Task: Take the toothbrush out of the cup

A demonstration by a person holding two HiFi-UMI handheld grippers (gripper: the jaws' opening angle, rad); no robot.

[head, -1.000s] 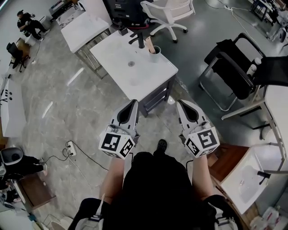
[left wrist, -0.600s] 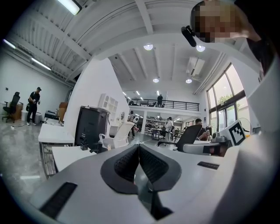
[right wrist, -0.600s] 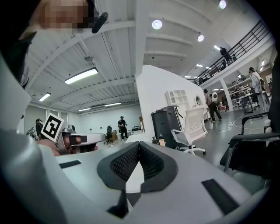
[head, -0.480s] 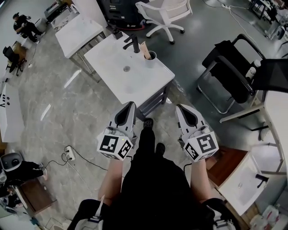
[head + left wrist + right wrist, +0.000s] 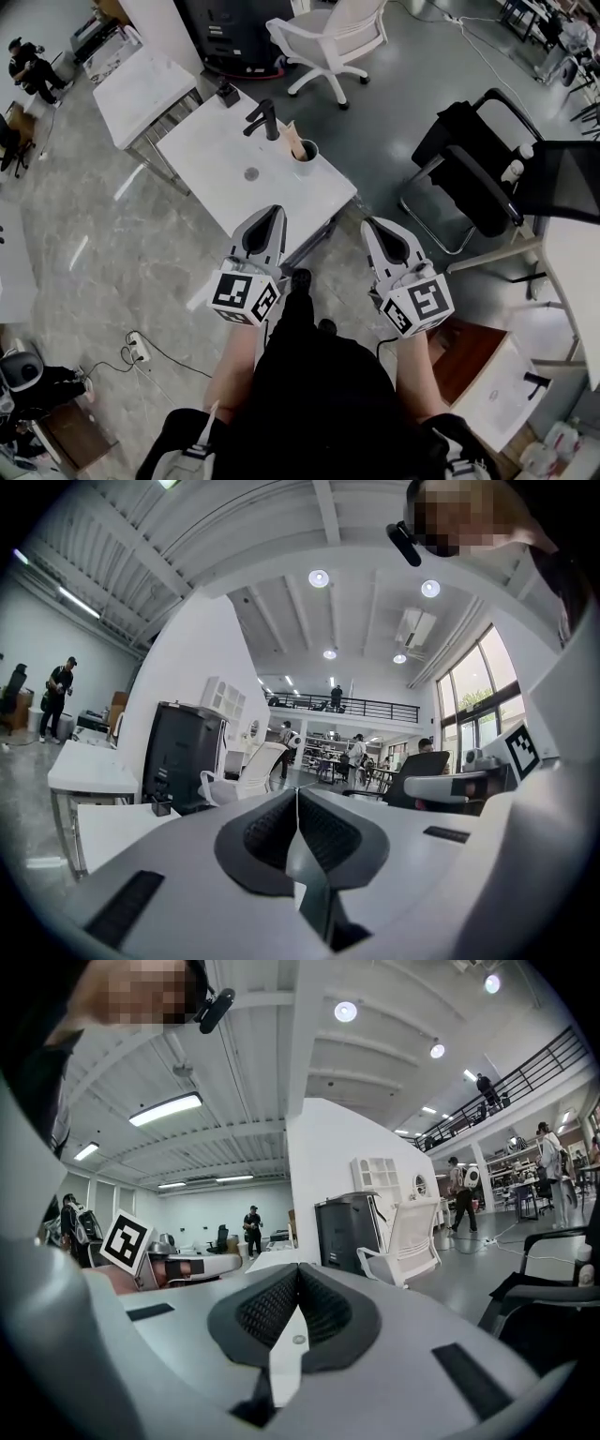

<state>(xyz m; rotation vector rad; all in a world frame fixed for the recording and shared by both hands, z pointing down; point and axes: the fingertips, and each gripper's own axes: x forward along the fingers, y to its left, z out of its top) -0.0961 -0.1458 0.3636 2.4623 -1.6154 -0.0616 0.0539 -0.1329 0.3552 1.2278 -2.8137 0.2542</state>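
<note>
A white cup (image 5: 306, 150) stands near the right edge of a white sink table (image 5: 225, 183), beside a black faucet (image 5: 264, 117). A pale toothbrush (image 5: 292, 138) leans out of the cup to the upper left. My left gripper (image 5: 270, 212) hangs over the table's near edge, short of the cup, jaws shut and empty. My right gripper (image 5: 372, 225) is level with it, past the table's right corner, also shut and empty. In the left gripper view the left gripper (image 5: 297, 793) has its pads meeting. In the right gripper view the right gripper (image 5: 298, 1271) is closed the same way. Neither gripper view shows the cup.
A white office chair (image 5: 328, 37) and a black cabinet (image 5: 234, 28) stand behind the table. A second white table (image 5: 141, 89) is at upper left, a black chair (image 5: 478, 169) at right, another sink (image 5: 506, 394) at lower right. A power strip (image 5: 139, 347) lies on the floor.
The person has walked toward the sink table. The table and cup have come nearer, and both grippers now reach its near edge. Both grippers stayed shut.
</note>
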